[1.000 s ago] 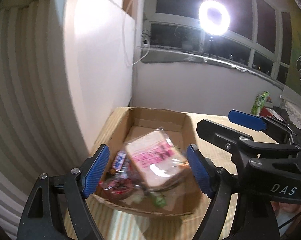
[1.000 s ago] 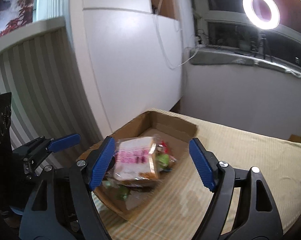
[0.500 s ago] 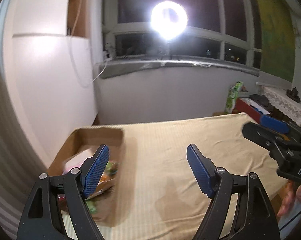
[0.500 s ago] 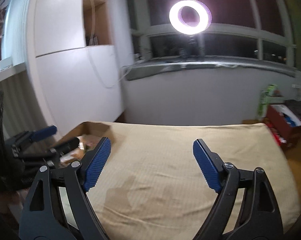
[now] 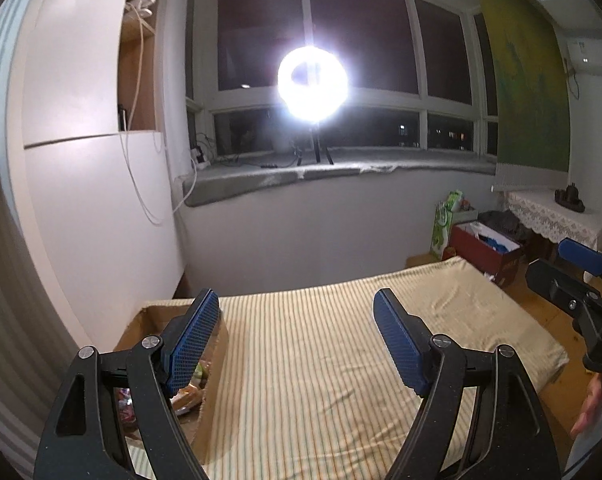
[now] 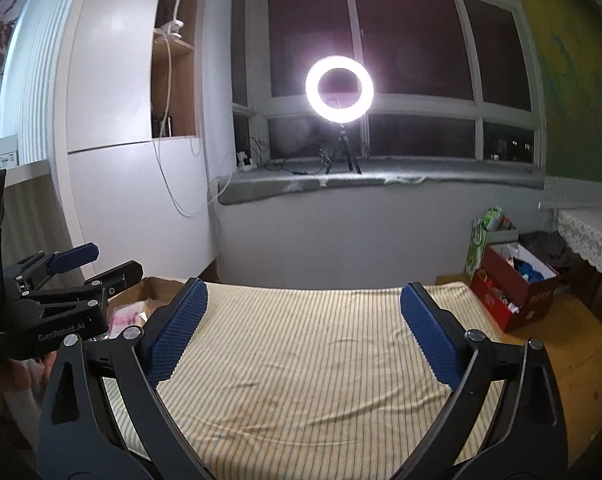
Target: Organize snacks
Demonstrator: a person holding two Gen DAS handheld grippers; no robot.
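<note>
While both are hovering over the striped tablecloth point(image 6: 321, 364), left gripper point(image 5: 297, 344) gaping wide, gripping nothing, right gripper point(image 6: 303, 332) likewise, cardboard box point(image 5: 149, 320) of snack packets point(image 5: 189, 392) sitting behind the left gripper's left finger point(image 5: 191, 340).

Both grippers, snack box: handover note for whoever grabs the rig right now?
Left gripper: open, holding nothing, raised above the striped cloth.
Right gripper: open, holding nothing, also above the cloth.
Cardboard box: at the cloth's left edge, snack packets lying inside.
Done: every snack in view sits in the box; no loose packets on the visible part of the cloth.
Left: the box is partly hidden by the grippers, so check the arrangement inside and anything out of frame.
</note>
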